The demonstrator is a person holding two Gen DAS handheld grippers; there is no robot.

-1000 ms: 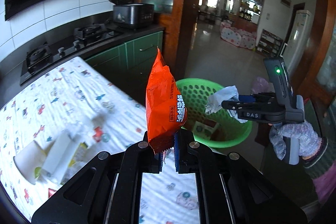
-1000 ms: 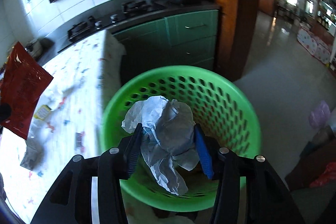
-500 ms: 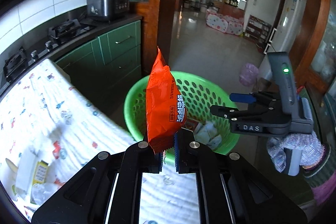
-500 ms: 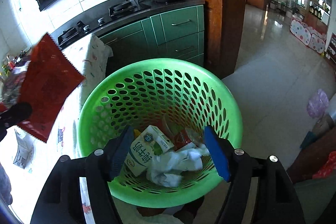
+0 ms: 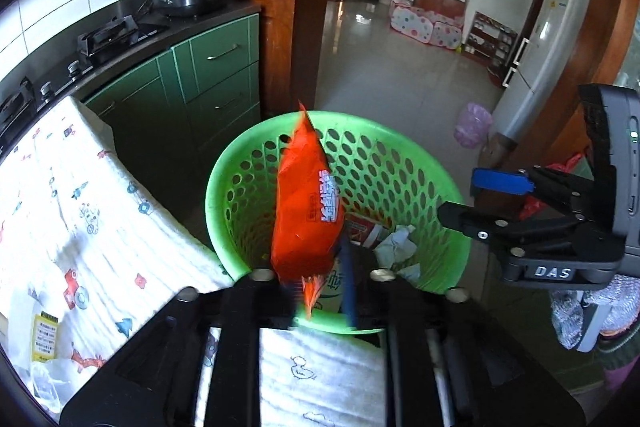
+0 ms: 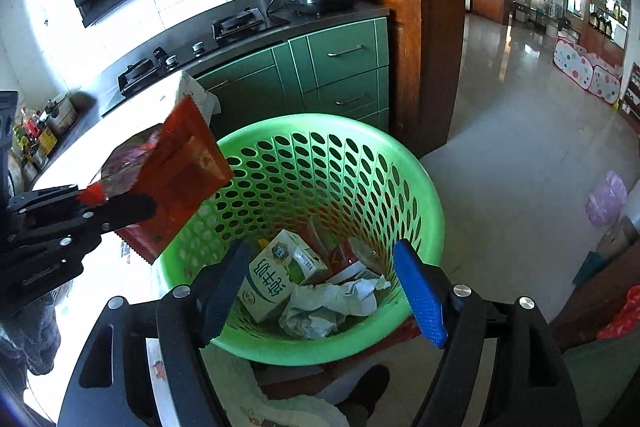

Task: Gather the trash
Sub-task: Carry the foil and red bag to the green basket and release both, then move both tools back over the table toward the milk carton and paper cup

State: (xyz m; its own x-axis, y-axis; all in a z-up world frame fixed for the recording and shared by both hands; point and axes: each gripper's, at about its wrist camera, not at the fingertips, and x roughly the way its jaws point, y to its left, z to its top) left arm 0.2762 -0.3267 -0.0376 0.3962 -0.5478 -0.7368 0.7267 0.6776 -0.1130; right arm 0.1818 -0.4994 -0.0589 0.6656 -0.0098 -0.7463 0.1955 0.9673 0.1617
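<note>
A red snack packet [image 5: 306,211] hangs between the fingers of my left gripper [image 5: 320,291] over the green perforated basket [image 5: 408,163]. The jaws look parted and blurred, and the packet's lower end has slipped down between them. The right wrist view shows the packet [image 6: 176,179] at the left gripper's tip [image 6: 116,207], above the basket's left rim [image 6: 424,195]. My right gripper [image 6: 324,287] is open and empty above the basket. A milk carton [image 6: 276,275] and crumpled white paper [image 6: 332,303] lie inside.
The table with a printed white cloth [image 5: 80,211] lies left of the basket, with a white wrapper [image 5: 40,331] on it. Green cabinets [image 6: 320,75] and a stove counter stand behind. A wooden door frame [image 6: 432,27] and open tiled floor lie to the right.
The right gripper opened and dropped the crumpled paper into the basket. The left gripper carried the red packet over the basket, and its jaws now seem to be parting.
</note>
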